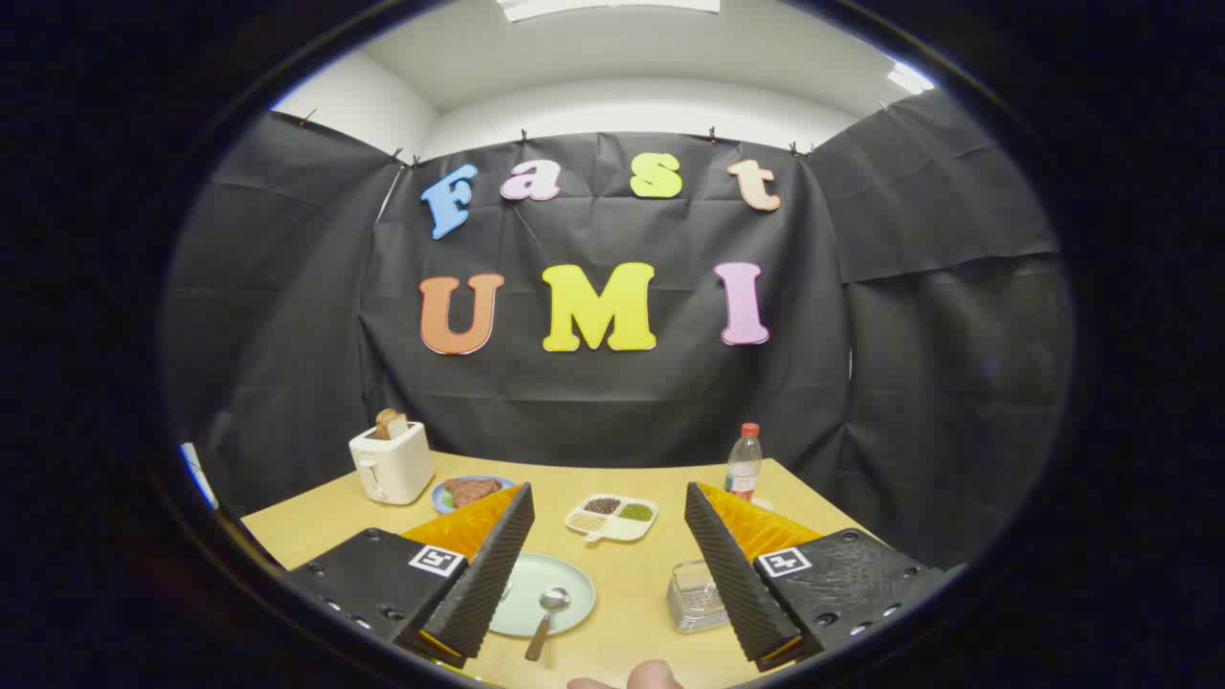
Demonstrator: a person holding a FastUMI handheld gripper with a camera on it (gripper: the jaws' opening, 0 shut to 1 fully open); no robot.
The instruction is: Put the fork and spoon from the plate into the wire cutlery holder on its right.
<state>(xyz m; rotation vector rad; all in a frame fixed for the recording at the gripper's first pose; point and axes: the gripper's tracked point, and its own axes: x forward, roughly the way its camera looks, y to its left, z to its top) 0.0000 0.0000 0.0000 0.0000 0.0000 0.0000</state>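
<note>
The claw (610, 565) hangs above the bench (632, 593) with its two fingers spread wide and nothing between them. Between the fingers and a little below, close to the left finger (483, 574), sits a pale green plate (565, 574), partly covered by that finger. A spoon (545, 612) lies on the plate with its bowl on the plate and its handle running off the near rim onto the bench; a fork cannot be made out, and may be hidden behind the left finger. To the right of the plate, just beside the right finger (732, 574), stands the wire cutlery holder (694, 598), partly hidden by that finger. Beyond the fingers, in the middle of the bench, rests a white divided dish (612, 518) with three kinds of grain or beans. Farther left stand a white toaster (392, 463) with a slice of bread (389, 422) sticking up and a blue plate (457, 493) of food. At the far right stands a bottle (744, 463) with a red cap. A fingertip (654, 676) shows at the near edge.
</note>
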